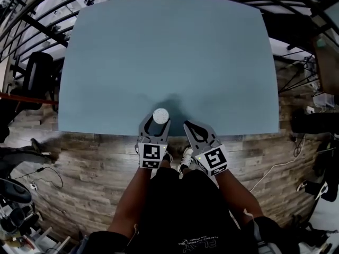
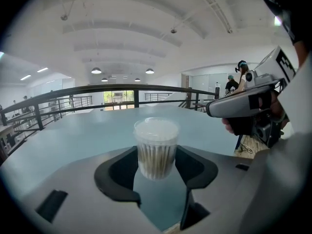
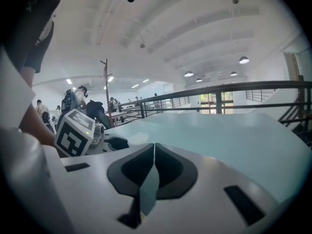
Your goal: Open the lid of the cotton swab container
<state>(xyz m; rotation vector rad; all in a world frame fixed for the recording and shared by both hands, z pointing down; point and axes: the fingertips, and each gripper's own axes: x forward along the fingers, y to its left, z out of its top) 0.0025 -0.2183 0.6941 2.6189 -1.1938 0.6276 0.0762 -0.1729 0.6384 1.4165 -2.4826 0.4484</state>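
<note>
The lid (image 2: 156, 126) is still seated on the cotton swab container (image 1: 160, 115), so the opening itself has not begun. What looks done is the bracing step. The container stands near the 6 o'clock edge of the blue-grey counter (image 1: 169, 62), and the left claw (image 1: 157, 121) has it between its jaws. In the left gripper view the dark pads sit against both sides of the clear tub, below the lid, and I read this as a hold rather than a loose bracket. The swabs show through the wall, packed upright. The rim and top stay free above the pads.

What is left, as I judge it, is all of the lid work: bringing the other claw onto the rim, prying or pulling the lid up, and getting it clear while the tub is kept steady.

The right claw (image 3: 153, 152) has its jaws pressed together with nothing between them. In the head view it lies just beside the container at about 3 o'clock, over the counter's near edge, apart from the tub and angled toward 11 o'clock.

Both forearms (image 1: 132, 194) come in from 6 o'clock, side by side and close to the body. Each claw points forward toward 12 o'clock and tips a little downward, with its marker cube facing up.
</note>
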